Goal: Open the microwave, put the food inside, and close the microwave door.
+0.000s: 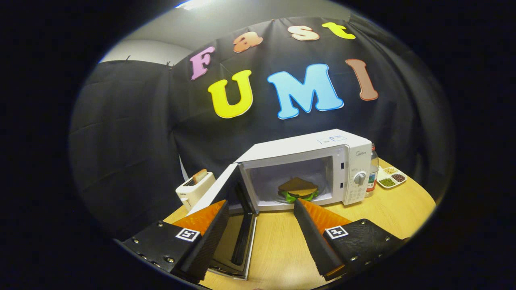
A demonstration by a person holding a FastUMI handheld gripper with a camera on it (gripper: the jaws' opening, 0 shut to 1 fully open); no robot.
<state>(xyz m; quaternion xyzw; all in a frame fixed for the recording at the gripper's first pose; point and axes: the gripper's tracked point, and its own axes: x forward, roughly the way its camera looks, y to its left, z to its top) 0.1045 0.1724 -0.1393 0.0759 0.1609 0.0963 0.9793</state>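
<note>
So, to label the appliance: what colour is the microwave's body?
White, seen in the gripper view: the microwave, door open, stands beyond the open, empty gripper.

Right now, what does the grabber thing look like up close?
The gripper has two wedge-shaped fingers that narrow to points. Their inner faces are ribbed. Each finger sits on a dark block with small screws along its edge, and each block carries a little square black-and-white marker.
</note>
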